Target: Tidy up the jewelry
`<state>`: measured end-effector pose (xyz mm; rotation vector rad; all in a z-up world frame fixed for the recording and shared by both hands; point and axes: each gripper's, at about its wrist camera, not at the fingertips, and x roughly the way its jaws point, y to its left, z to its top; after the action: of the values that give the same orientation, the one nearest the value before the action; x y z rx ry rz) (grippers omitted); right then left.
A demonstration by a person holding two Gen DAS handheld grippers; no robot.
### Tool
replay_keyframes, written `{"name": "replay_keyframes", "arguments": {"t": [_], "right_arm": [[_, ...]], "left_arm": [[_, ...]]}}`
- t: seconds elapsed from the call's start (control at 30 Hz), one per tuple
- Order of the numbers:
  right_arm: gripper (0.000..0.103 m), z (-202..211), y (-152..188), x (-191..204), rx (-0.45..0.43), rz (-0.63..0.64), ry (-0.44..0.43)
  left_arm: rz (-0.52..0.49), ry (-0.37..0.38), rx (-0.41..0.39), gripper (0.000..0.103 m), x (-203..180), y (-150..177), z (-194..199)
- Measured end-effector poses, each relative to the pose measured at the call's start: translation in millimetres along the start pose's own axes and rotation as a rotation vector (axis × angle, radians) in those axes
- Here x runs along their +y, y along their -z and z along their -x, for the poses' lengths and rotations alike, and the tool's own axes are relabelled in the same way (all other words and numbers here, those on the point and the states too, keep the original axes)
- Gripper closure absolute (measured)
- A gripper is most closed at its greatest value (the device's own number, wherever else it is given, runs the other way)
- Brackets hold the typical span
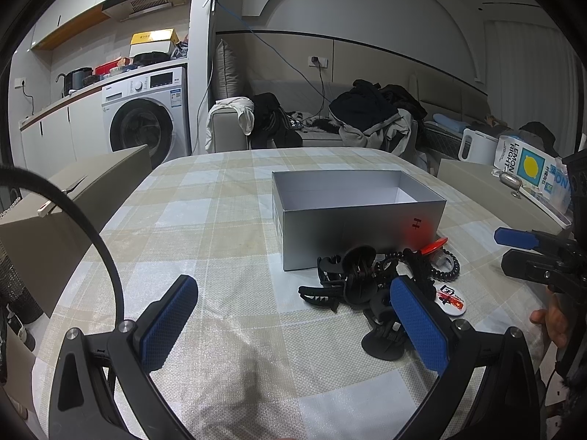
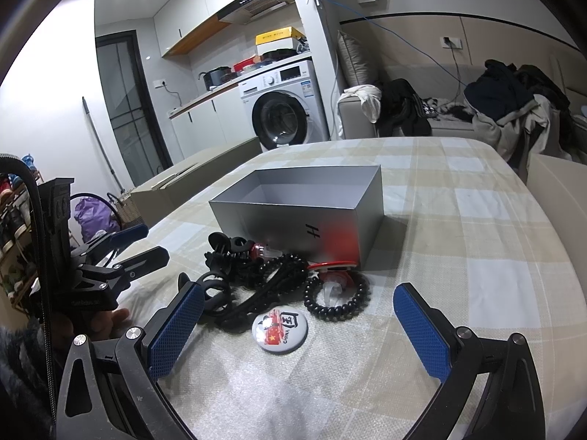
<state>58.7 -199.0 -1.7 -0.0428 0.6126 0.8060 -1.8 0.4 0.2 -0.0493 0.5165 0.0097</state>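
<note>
An open, empty grey box [image 1: 352, 216] [image 2: 301, 216] stands mid-table on the checked tablecloth [image 1: 227, 242]. In front of it lies a pile of black hair claws [image 1: 348, 282] [image 2: 227, 253], a black coil hair tie [image 1: 447, 269] [image 2: 337, 299], a red clip [image 1: 433, 245] [image 2: 332, 266] and a round badge [image 1: 451, 299] [image 2: 279, 330]. My left gripper [image 1: 293, 315] is open just above the cloth, and its right finger overlaps the pile. My right gripper [image 2: 299, 326] is open, and the badge lies between its fingers. Each gripper shows in the other's view [image 1: 532, 253] [image 2: 124, 253].
A cardboard carton [image 1: 55, 212] stands off the table's left edge. A low white surface [image 1: 473, 179] at the right carries a lemon-print pack [image 1: 528, 168]. Behind are a washing machine [image 1: 143, 117] and a sofa piled with clothes [image 1: 367, 113].
</note>
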Motion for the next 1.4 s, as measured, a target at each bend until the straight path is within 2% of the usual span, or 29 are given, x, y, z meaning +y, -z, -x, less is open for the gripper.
{"name": "replay_keyframes", "arguments": {"t": [0.7,0.8,0.9,1.03,1.17,1.2,1.27,1.3,1.4], "right_arm": [[0.0,-0.3,-0.5,-0.3,0.015,0.001,0.02],[0.0,0.2,-2.2,-1.9,0.009,-0.012,0.04],[0.0,-1.5,-6.6,-4.9,0.015,-0.037,0.096],[0.0,-1.9,-13.6,-2.3,0.032,-0.029,0.135],[0.0,-10.1,-15.4,-0.1,0.113,-0.047,0.133],[0.002,-13.0,-13.9,-0.5,0.13,-0.045,0.121],[0.015,-18.1,-9.7,3.6,0.166,-0.021,0.081],[0.018,-21.1,-7.8,6.4,0.184,0.0,0.083],[0.032,-30.7,-2.7,11.2,0.238,0.041,0.066]], "left_arm": [[0.013,0.011,0.01,0.001,1.3,-0.5,-2.9],[0.017,0.009,0.011,0.001,2.0,-0.8,-2.9],[0.02,0.005,0.017,0.001,2.5,-1.2,-3.9],[0.019,0.005,0.034,0.001,1.0,-3.7,-5.9],[0.003,0.045,0.057,0.001,-4.7,-4.6,-5.4],[-0.01,0.059,0.065,0.001,-8.4,-4.4,-4.8],[-0.043,0.062,0.07,0.001,-14.5,-4.4,-3.5],[-0.061,0.06,0.073,0.001,-17.9,-4.9,-3.1],[-0.09,0.112,0.107,0.003,-25.6,-3.8,-5.6]]}}
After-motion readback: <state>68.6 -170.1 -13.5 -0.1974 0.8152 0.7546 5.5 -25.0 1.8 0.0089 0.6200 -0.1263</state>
